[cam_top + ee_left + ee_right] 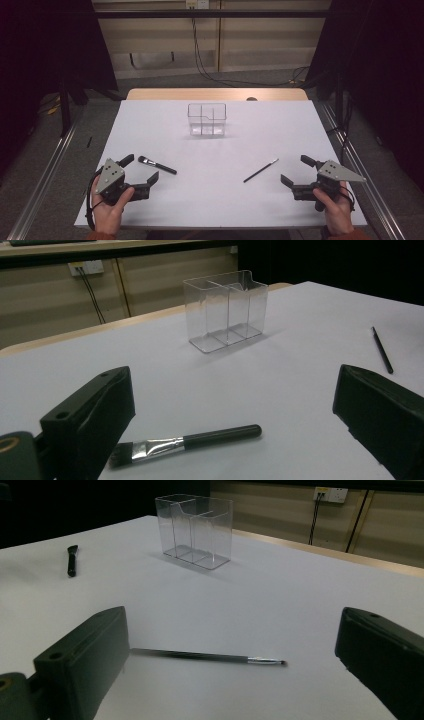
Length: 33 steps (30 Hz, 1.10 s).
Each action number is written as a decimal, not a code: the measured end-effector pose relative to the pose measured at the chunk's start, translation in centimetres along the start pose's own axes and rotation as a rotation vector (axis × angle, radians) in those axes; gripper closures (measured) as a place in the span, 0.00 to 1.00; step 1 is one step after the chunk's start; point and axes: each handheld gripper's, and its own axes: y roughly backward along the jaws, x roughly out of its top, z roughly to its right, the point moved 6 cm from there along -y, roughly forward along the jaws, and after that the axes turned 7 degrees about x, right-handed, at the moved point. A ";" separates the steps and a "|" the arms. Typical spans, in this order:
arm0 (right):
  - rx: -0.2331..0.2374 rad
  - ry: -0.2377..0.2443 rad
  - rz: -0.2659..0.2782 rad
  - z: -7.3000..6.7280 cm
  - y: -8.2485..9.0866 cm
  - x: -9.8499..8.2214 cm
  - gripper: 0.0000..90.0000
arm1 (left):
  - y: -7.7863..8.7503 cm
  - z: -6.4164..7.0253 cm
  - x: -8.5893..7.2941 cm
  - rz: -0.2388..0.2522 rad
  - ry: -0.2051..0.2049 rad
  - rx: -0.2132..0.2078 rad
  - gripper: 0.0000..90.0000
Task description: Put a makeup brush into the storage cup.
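High view puts the left gripper (141,174) and the right gripper (295,173) low at the near corners of the white table (280,130), each with its jaws spread wide and nothing held or touched. The flat brush (185,444) lies just beyond the left fingers (90,415), its bristle end close by the left-hand finger and its black handle running across the gap. The thin brush (207,656) lies likewise just ahead of the right fingers (80,660), one end near the left-hand finger, the tip reaching toward the middle of the gap. The clear divided holder (207,120) stands well beyond both pairs of fingers, at mid-table. The step looks to be the first pick-up: I would bring each pair of fingers down astride the handle, crosswise to it, and close near the middle so the brush does not tip, the thin one being the likelier to slip.
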 end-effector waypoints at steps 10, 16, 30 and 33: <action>-0.014 0.000 0.001 0.0 0.4 -0.1 0.01 | -0.9 -2.1 1.0 0.001 0.022 -0.013 0.04; -0.023 -0.002 -0.002 0.0 0.6 -0.2 0.01 | -1.0 -3.0 1.4 -0.005 0.025 -0.059 0.03; -0.019 0.002 -0.018 -0.1 0.6 -0.4 0.00 | -2.3 -3.7 2.1 -0.088 -0.014 -0.114 0.06; -0.016 0.001 -0.017 -0.2 0.5 -0.4 0.00 | -3.0 -3.7 2.3 -0.114 -0.016 -0.135 0.06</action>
